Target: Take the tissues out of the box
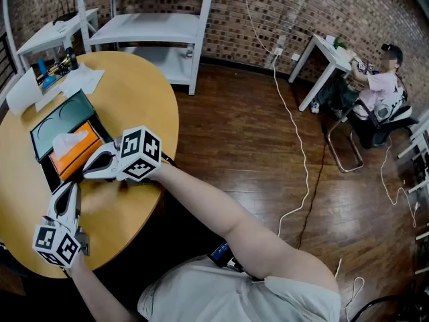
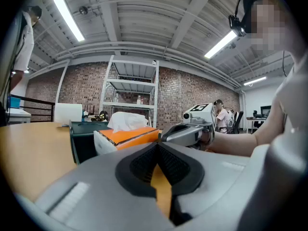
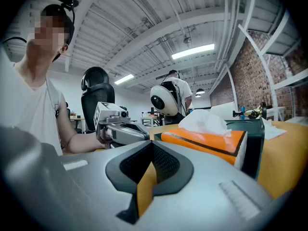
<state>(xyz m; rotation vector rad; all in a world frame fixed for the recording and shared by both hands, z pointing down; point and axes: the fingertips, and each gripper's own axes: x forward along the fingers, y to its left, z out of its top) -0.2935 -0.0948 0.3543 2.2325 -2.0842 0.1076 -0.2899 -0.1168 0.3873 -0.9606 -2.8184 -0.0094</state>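
An orange tissue box lies in a dark green open case on the round wooden table. A white tissue sticks up out of its slot. My right gripper lies on the table just right of the box, shut and holding nothing. Closer to me, my left gripper is also shut and empty, pointing at the box's near end. In the left gripper view, the box and tissue lie ahead beyond the shut left gripper. From the right gripper, the box is ahead to the right.
White paper sheets and small tools lie at the table's far side. A white shelf unit stands behind the table. A person sits at a white desk far right, and cables trail over the wooden floor.
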